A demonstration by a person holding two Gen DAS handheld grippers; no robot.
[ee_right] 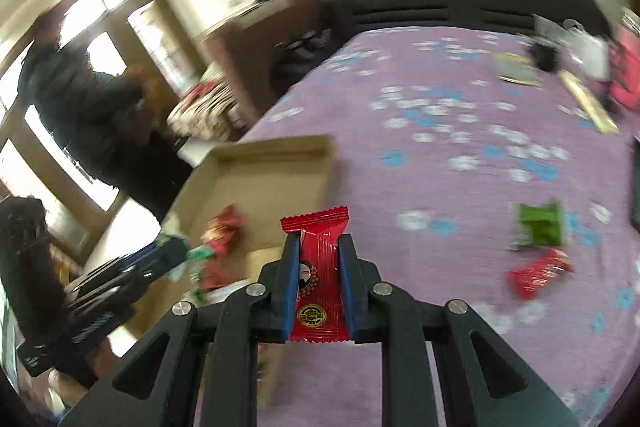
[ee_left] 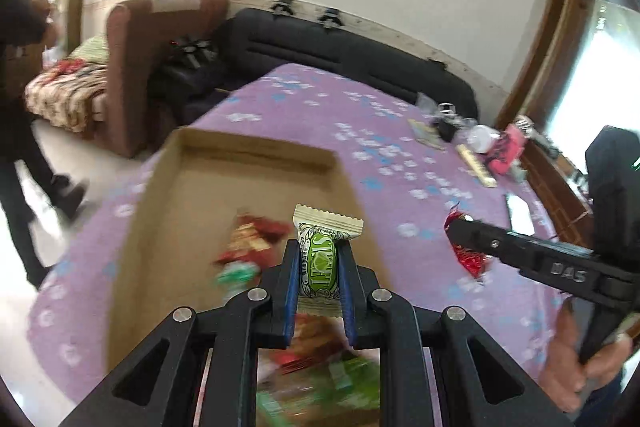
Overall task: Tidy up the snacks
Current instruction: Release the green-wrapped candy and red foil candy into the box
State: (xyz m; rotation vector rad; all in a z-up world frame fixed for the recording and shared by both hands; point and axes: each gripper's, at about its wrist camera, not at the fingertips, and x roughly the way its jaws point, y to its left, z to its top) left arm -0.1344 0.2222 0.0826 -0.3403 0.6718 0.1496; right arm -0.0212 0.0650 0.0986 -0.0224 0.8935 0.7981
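Note:
My left gripper (ee_left: 318,247) is shut on a cream and green snack packet (ee_left: 322,255) and holds it over the cardboard box (ee_left: 160,219). Red and green snacks (ee_left: 248,247) lie inside the box. My right gripper (ee_right: 319,239) is shut on a red snack packet (ee_right: 318,287) above the purple tablecloth, just right of the box (ee_right: 256,163). In the left wrist view the right gripper (ee_left: 460,231) shows with the red packet (ee_left: 472,261) at its tip. A green packet (ee_right: 538,227) and a red packet (ee_right: 538,273) lie loose on the cloth to the right.
The table has a purple flowered cloth (ee_left: 360,131). Clutter sits at its far right: a pink object (ee_left: 508,151), a flat pale bar (ee_left: 476,165), a phone (ee_left: 519,213). A dark sofa (ee_left: 340,47) stands behind. A person in black (ee_right: 80,99) stands at the left.

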